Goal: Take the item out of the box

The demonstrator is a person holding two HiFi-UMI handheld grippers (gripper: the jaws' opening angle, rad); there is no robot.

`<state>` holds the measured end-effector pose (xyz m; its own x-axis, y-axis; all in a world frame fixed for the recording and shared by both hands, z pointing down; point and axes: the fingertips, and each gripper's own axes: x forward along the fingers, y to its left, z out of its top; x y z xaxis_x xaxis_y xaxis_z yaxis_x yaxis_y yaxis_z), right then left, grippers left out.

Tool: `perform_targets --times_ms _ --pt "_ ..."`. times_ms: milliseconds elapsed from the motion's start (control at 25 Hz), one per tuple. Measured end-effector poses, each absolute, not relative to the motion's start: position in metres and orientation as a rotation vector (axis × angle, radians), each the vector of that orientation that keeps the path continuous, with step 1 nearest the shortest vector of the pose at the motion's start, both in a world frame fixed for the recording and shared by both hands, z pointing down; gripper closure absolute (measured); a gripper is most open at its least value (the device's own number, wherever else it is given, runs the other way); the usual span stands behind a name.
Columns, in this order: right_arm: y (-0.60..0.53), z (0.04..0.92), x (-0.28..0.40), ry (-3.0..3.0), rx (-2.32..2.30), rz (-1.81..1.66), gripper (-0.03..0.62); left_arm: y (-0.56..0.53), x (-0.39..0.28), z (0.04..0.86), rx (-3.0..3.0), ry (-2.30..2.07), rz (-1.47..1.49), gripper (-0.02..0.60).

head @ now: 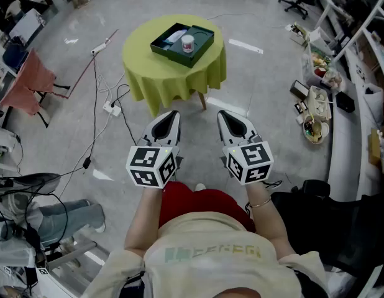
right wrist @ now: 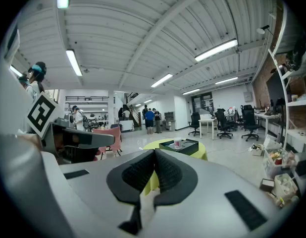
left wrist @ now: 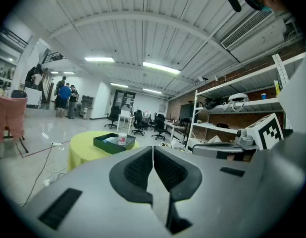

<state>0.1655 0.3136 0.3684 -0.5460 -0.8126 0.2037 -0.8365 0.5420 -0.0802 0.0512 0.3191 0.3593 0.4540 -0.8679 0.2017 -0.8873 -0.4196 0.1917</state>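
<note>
Left tongs [head: 169, 118] and right tongs [head: 232, 119] are closed, empty, pointing toward the surface [head: 148, 73] well ahead. Its box [head: 169, 54] holds a cup [head: 188, 43], so walking closer probably comes first.

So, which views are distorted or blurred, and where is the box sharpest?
Head view: evenly lit, the green box on the yellow table sharpest. Left gripper view: strong fisheye, dark corners, the close left claw soft, ceiling lamps glaring. Right gripper view: same fisheye, the right claw soft, the box small and distant.
</note>
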Motion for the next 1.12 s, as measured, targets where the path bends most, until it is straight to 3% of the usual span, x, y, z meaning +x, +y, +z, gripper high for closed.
perform_targets --times_ms 600,1120 --pt "0.307 0.375 0.171 -2.606 1.413 0.259 0.557 0.317 0.036 0.367 2.355 -1.599 0.062 0.552" --pt "0.216 0.376 0.149 -2.588 1.477 0.3 0.557 0.226 -0.005 0.376 2.339 -1.608 0.07 0.552"
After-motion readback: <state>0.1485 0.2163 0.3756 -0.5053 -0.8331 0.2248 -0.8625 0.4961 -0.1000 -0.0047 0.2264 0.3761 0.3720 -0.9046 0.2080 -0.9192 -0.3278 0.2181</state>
